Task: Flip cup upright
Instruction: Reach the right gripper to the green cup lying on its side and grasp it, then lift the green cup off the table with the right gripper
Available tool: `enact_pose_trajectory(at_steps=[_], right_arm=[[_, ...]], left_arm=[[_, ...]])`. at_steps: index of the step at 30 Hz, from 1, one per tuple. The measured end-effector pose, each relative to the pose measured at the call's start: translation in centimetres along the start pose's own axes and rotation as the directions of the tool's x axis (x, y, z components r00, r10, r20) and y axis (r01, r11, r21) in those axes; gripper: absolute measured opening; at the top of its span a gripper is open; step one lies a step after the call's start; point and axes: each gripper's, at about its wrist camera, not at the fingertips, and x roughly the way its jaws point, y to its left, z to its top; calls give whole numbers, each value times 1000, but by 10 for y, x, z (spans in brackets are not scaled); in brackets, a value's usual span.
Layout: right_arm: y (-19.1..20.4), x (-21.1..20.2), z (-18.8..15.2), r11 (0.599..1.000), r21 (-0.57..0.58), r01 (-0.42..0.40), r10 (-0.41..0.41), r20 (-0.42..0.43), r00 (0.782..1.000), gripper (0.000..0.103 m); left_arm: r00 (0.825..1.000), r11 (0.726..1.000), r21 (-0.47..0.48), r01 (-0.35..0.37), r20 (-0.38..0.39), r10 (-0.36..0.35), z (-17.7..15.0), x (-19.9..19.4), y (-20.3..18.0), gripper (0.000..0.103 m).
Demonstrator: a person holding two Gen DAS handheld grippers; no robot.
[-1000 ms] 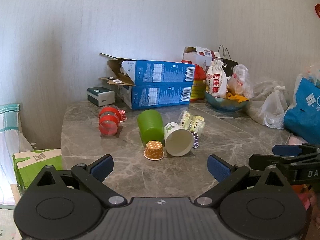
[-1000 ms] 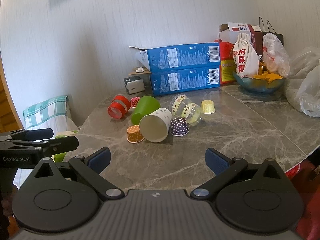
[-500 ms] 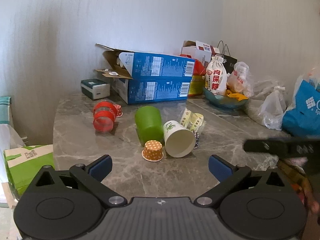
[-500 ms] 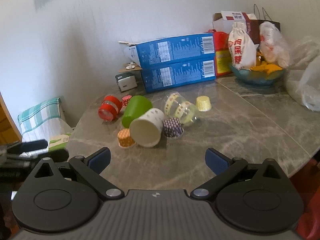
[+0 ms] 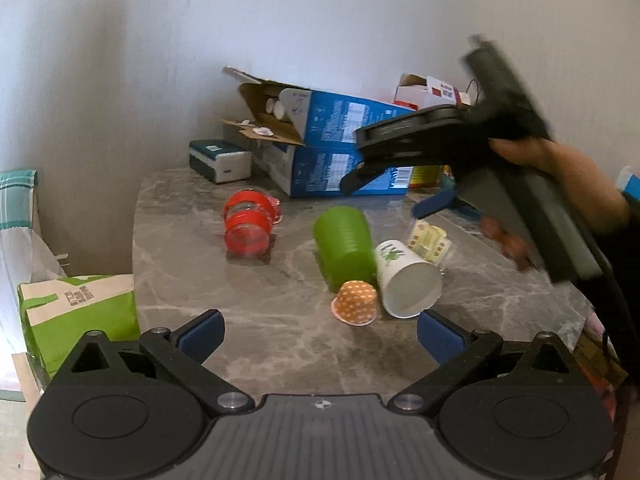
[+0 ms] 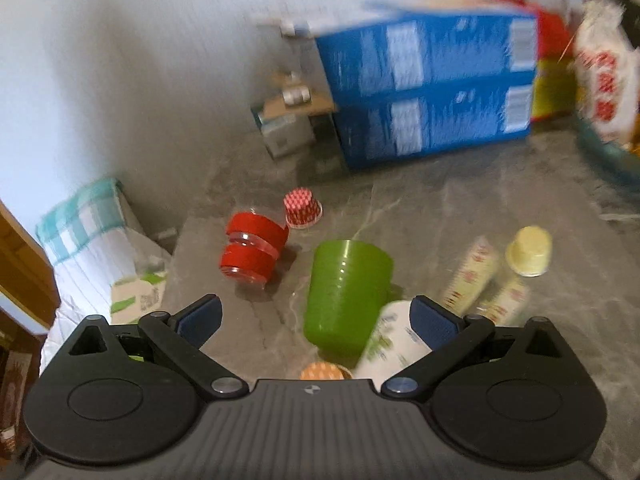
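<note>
Right gripper [image 6: 316,316] wide open above green cup [image 6: 346,294] — cup on its side.

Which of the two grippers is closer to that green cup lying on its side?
The right gripper: it hangs just above the green cup, fingers open astride it. The left gripper sits back near the table edge.

Two stacked blue cartons [image 5: 336,148] stand at the wall on a marble table [image 5: 256,304]. Just beside them sits a small green-white box [image 5: 220,160]; a green bag [image 5: 80,312] stands well apart, beyond the table's edge.
</note>
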Motion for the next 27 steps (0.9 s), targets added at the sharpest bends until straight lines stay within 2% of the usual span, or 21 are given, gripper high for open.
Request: enact_pose_trajectory(at_steps=[1, 4, 9, 14, 19, 27], right_arm=[[3, 11, 4, 1000, 11, 10, -9, -36, 999, 94], [7, 43, 14, 999, 21, 35, -32, -141, 989, 90], [16, 69, 19, 996, -18, 93, -94, -220, 971, 88], [14, 90, 29, 987, -27, 161, -163, -254, 953, 87], [10, 107, 33, 985, -30, 170, -171, -293, 941, 83], [27, 112, 22, 971, -140, 194, -230, -320, 919, 80]], left_arm=[[1000, 1000, -2, 3, -3, -3, 0, 1, 3, 103], [1000, 1000, -18, 7, -5, -7, -1, 5, 14, 103], [1000, 997, -66, 28, -7, -28, -3, 7, 27, 103], [999, 997, -71, 36, -22, -37, -5, 9, 30, 103], [1000, 997, -80, 20, -19, -22, -6, 4, 36, 103], [1000, 994, -104, 24, -1, -25, -6, -5, 40, 103]])
